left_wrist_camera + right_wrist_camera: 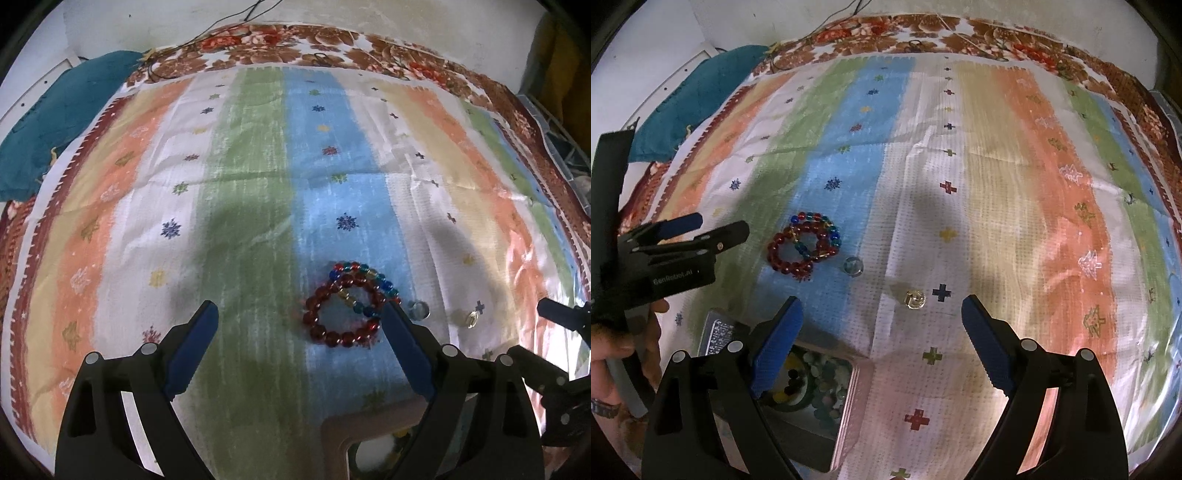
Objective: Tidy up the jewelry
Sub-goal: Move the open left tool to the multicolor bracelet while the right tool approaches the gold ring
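One view, the right wrist's, shows beads inside the open box (849, 398).

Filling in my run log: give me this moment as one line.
left claw: open, empty | right claw: open, empty | bracelets: on cloth | box: open

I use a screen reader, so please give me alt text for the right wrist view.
The open right claw hovers over a striped cloth, a small gold ring between its fingertips. Left lie beaded bracelets, a clear ring, the left claw and an open jewelry box.
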`<state>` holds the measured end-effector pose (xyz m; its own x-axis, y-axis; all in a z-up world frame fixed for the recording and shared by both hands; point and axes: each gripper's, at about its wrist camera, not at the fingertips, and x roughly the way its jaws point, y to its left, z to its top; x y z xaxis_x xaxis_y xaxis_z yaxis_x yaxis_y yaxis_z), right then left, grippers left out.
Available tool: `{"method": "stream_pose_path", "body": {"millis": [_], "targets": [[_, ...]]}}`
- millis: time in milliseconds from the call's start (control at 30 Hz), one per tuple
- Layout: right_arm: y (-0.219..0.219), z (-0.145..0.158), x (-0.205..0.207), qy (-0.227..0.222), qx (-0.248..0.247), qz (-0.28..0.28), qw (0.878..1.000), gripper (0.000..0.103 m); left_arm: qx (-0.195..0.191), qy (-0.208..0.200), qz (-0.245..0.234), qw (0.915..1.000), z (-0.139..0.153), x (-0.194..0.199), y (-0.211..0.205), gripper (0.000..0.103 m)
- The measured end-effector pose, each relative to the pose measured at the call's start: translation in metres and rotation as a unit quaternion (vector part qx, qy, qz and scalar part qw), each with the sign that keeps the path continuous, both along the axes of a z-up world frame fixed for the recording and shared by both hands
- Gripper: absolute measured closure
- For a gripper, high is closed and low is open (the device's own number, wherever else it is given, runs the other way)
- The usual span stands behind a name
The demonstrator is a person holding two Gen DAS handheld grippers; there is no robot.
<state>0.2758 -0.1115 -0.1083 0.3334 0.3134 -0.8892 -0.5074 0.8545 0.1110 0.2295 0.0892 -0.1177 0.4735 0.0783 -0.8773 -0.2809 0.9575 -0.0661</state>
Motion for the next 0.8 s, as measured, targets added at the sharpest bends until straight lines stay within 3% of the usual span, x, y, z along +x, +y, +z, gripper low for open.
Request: {"method": "stream_pose_path", "body": {"millis": [600,800], "targets": [[0.002,-0.014,0.017,0.014,-0.017,-0.007,1.000,0.015,0.041,0.035,-0.023,0.9983,-0.024,0.033,-0.011,0.015],[0.005,-0.020,0.025,0.016,-0.021,-0.013,1.000,0.015,0.037,0.045,-0.029,0.9979,-0.032,0.042,-0.009,0.015]]}}
